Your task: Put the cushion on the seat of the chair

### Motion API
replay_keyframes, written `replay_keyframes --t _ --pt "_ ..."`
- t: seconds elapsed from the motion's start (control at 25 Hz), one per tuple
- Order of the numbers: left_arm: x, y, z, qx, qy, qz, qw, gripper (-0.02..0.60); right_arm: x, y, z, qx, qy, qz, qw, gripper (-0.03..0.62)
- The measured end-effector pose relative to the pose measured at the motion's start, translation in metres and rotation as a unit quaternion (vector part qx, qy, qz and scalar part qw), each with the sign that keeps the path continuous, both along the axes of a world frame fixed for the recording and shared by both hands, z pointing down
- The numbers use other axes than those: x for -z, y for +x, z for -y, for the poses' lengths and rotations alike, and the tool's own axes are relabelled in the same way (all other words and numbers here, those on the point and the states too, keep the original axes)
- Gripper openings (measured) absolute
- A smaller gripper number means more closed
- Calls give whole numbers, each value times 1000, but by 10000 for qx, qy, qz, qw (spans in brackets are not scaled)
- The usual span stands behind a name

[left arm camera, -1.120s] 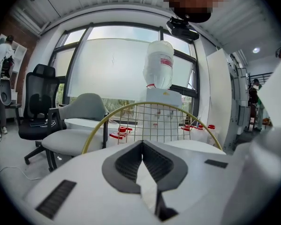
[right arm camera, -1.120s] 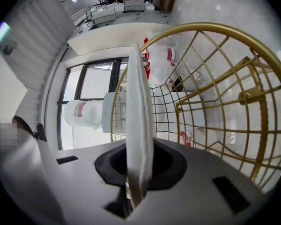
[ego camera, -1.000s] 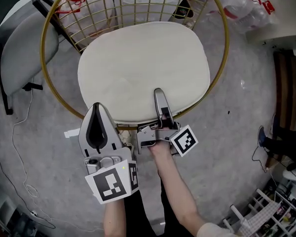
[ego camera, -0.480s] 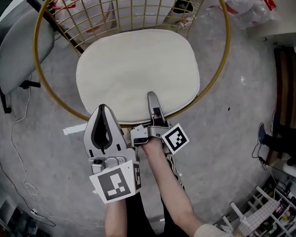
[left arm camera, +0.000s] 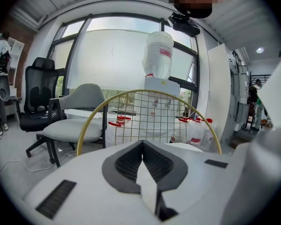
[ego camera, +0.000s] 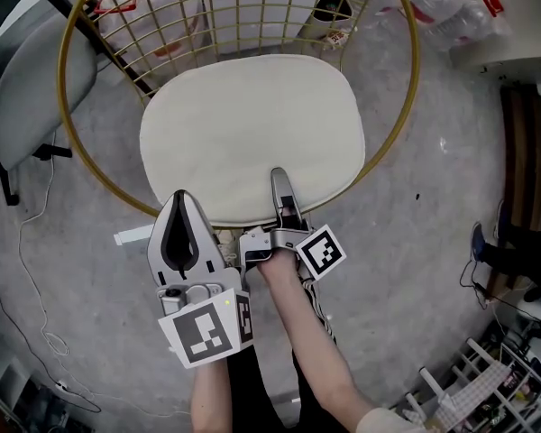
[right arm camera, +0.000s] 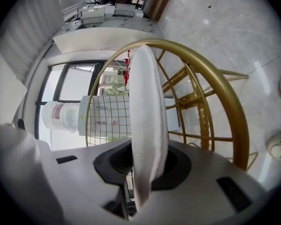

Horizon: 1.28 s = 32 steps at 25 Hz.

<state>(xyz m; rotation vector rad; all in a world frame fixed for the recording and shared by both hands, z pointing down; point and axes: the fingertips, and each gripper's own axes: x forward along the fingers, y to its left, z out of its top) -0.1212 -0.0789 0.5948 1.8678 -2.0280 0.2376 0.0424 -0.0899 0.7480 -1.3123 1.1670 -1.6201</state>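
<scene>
A cream oval cushion [ego camera: 252, 133] lies inside the gold wire chair [ego camera: 406, 106], on its seat. My right gripper [ego camera: 279, 180] reaches over the chair's front rim and has the cushion's near edge between its jaws. In the right gripper view the cushion [right arm camera: 147, 125] stands edge-on, still pinched between the pads, and the jaws are opening. My left gripper [ego camera: 182, 197] hovers just outside the front rim, left of the right one. Its jaws are shut with nothing between them, and its tips [left arm camera: 142, 142] point at the chair's wire back [left arm camera: 152, 93].
A grey office chair [ego camera: 36, 88] stands left of the gold chair, and a black one [left arm camera: 37, 97] beyond it. Water bottles with red caps [ego camera: 451, 7] crowd the floor behind. A cable [ego camera: 36, 242] trails on the floor at left. Shelving [ego camera: 523, 206] lines the right side.
The cushion has sunk with my right gripper and now lies within the chair's rim rather than over it. Both grippers have come down a little; little has moved in the last half second.
</scene>
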Motion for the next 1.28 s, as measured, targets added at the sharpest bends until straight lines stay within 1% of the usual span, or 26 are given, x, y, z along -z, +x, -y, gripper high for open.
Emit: replay_keyframes --t 0.04,0.08,0.12,0.28,0.48,0.84,1.0,1.28 --pt "0 0 1 9 9 -9 10000 14 -2 1 -1 -62 -56 62 9999 79" --pt "1 1 0 11 18 -20 10000 14 -4 3 -2 -147 -113 127 9997 135" --pt "2 2 -1 5 27 -28 10000 14 -5 5 -5 -226 -154 151 9995 167" --pt "7 7 -7 -49 51 -24 10000 14 -3 14 -15 -267 -231 -69 9994 201" --pt "7 10 -11 -32 29 -47 10000 14 -1 14 -25 -137 -260 -173 9994 202" --pt "14 17 -12 -96 85 -10 9999 14 2 22 -51 -135 -399 -179 9990 202" --pt "20 20 -10 -166 133 96 9997 14 1 23 -68 -19 -573 -161 9982 202" --pt "35 17 -9 -19 240 156 9996 14 2 35 -94 173 -884 -313 9954 202"
